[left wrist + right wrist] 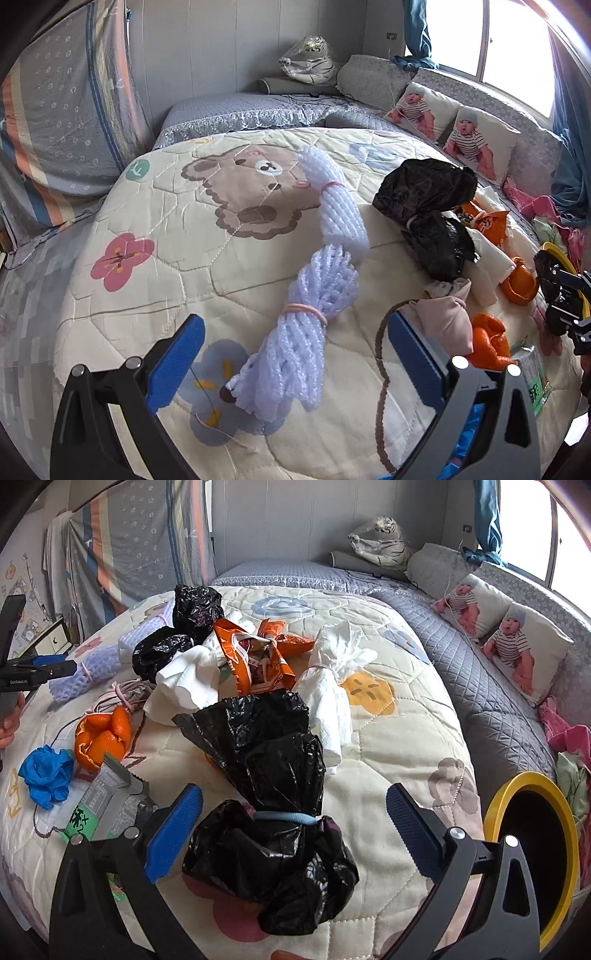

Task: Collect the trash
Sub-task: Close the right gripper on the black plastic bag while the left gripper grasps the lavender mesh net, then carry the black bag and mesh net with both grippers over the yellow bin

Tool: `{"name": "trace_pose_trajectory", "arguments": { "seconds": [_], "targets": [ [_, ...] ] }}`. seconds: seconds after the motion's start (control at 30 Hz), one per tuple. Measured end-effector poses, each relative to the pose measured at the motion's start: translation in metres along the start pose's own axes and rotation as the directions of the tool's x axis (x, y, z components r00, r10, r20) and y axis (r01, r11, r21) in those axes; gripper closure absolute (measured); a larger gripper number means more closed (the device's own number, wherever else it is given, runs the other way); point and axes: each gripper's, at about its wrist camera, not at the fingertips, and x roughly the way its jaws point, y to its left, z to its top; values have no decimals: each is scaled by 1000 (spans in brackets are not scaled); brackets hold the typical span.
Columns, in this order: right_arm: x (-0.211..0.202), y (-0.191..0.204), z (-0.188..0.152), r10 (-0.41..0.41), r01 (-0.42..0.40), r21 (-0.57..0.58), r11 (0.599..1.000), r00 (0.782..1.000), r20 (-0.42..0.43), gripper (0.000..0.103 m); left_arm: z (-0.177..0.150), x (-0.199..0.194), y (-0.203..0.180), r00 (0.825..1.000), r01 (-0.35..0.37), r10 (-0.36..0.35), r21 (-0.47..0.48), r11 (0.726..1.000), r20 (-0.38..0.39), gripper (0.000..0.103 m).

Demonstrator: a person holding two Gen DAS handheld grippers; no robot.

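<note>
- Black bag bundle (273, 834), tied at its waist with a blue band (284, 818), lies nearest to your right gripper (294, 834), directly between the two blue pads on the bed quilt (399, 716).
- Your right fingers (173, 834) are spread wide and grasp nothing; the bundle is under them, but whether they touch it you cannot tell.
- Its long axis runs away from you, almost along the line of the fingers, so closing at the banded waist looks the most sure grip.
- Yellow-rimmed bin (532, 853) stands just to the right of this gripper, so the right hand is the nearer one for the carry.
- Your left gripper (295, 362) is also spread and empty, above the white foam net bundle (306, 310), which lies slanted from near-left to far-right between its fingers.
- More trash waits beyond: an orange snack wrapper (258, 657), white tissue bundles (332, 679), orange peel (103, 738), a blue glove (46, 775) and a green packet (99, 808).
- I think the right-hand pick should come first.
</note>
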Motion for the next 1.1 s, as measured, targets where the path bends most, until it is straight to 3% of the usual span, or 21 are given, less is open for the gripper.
{"name": "trace_pose_trajectory", "arguments": {
  "seconds": [0.27,0.4,0.47,0.57,0.7,0.77,0.83,0.9,1.1],
  "targets": [
    [5,-4,-1,32,-32,48,998,999,-17,8,5,14,-5,999,49,-48,8,999,-19,7],
    [7,-5,-3,45,-43,48,998,999,-31,8,4,26,-12,997,50,-48,37,998,-53,22],
    [8,-6,-5,42,-41,52,998,999,-34,9,3,31,-13,997,46,-44,44,998,-59,24],
    [9,-8,-6,54,-51,63,997,998,-36,18,1,34,-13,997,53,-50,42,998,-62,27],
    [14,-12,-6,69,-65,80,995,996,-54,26,0,42,-17,994,64,-59,48,997,-93,48],
    [15,-14,-6,69,-63,91,994,996,-57,34,-1,48,-16,992,58,-54,36,998,-111,59],
    [14,-16,-6,79,-73,106,992,996,-52,48,-1,48,-12,991,72,-71,4,997,-111,68],
    [12,-20,-5,105,-98,124,987,993,-53,55,-2,46,-7,990,90,-93,-26,996,-104,73],
    [1,-25,-8,178,-169,150,974,983,-47,62,-4,37,-6,992,96,-100,-50,994,-82,77]
  ]
}}
